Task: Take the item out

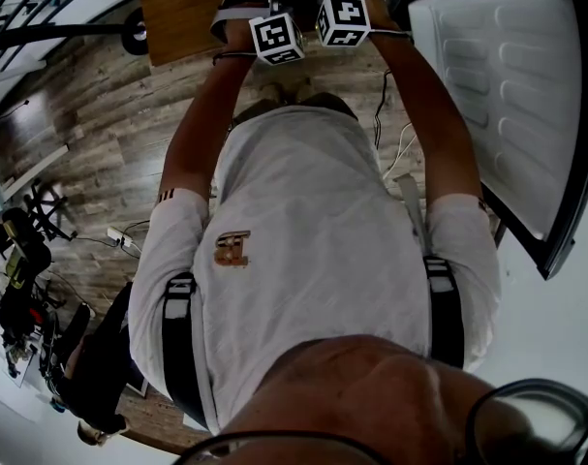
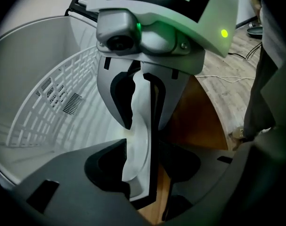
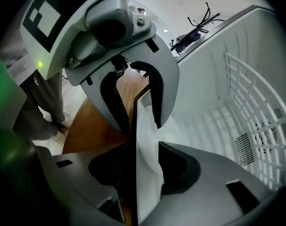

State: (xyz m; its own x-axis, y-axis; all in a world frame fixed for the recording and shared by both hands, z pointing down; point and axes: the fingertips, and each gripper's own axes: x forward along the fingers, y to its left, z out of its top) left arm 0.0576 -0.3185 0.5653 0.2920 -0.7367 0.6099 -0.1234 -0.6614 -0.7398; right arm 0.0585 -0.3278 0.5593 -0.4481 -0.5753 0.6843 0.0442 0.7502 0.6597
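My left gripper and right gripper both have their jaws wide open, each straddling the black-edged white wall of a freezer. A white wire basket sits inside. I cannot tell where the item is.

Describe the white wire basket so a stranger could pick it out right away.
Start at the big white chest with its ribbed lid standing open. Inside, against its smooth wall, sits the white wire basket, the only thing there made of an open grid of bars.
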